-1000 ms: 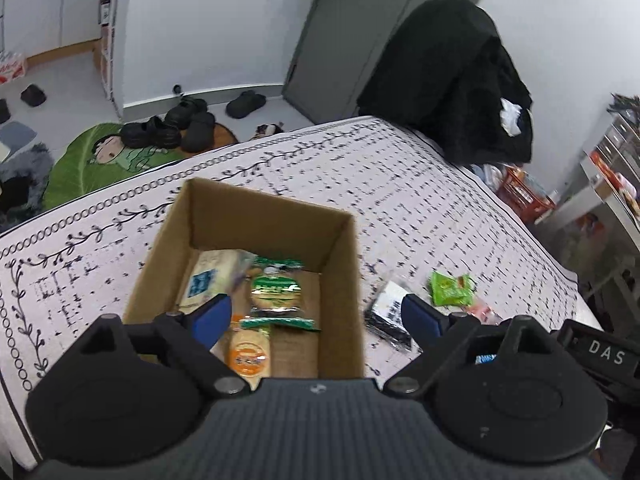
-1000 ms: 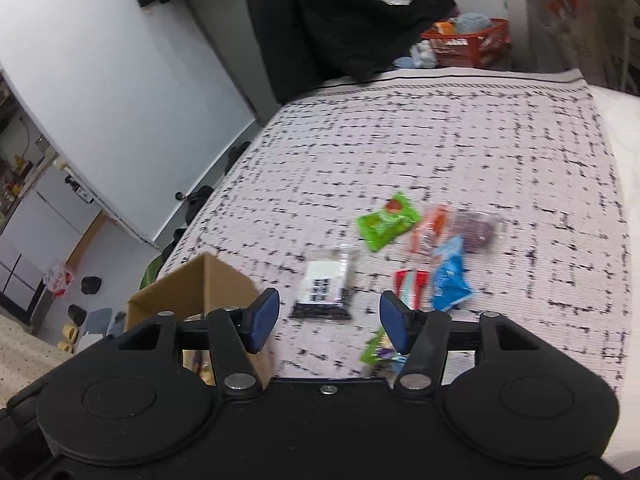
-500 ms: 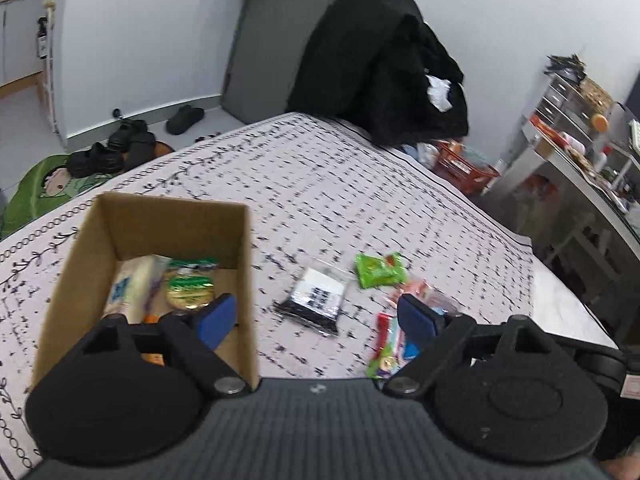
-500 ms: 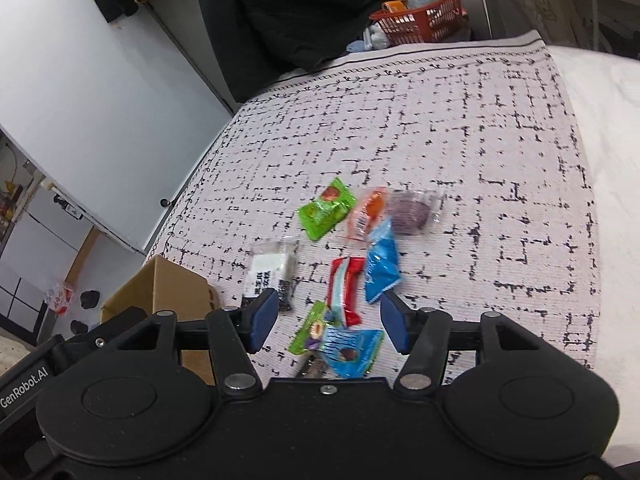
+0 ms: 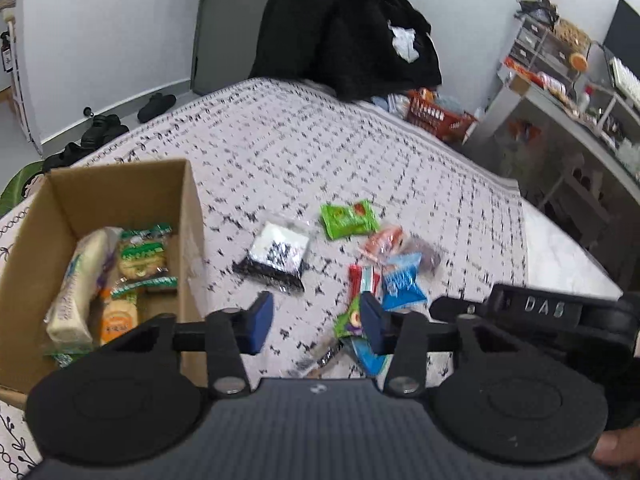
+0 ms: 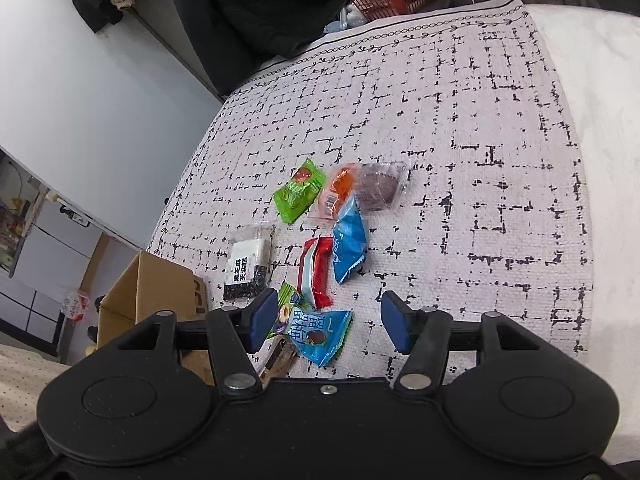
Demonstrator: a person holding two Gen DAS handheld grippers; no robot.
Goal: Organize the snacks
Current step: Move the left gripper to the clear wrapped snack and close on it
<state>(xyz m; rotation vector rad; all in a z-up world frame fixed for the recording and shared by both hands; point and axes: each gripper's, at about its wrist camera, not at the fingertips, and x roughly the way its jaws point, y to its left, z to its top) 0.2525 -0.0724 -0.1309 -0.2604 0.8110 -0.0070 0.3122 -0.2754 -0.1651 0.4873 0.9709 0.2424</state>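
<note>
Eight snack packs point(image 6: 350, 246) lie loose mid-frame; one box point(image 5: 100, 248). Left tongs point(image 5: 316, 322), just narrowing, and right tongs point(image 6: 328, 322) gape, pinching nothing.

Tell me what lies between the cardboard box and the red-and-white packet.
The black-and-white sesame packet lies between the cardboard box and the red-and-white packet, clearest in the left wrist view.

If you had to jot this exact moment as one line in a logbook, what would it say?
left gripper: jaws just closing, nothing gripped | right gripper: open above loose snack packets | cardboard box: partly filled
</note>
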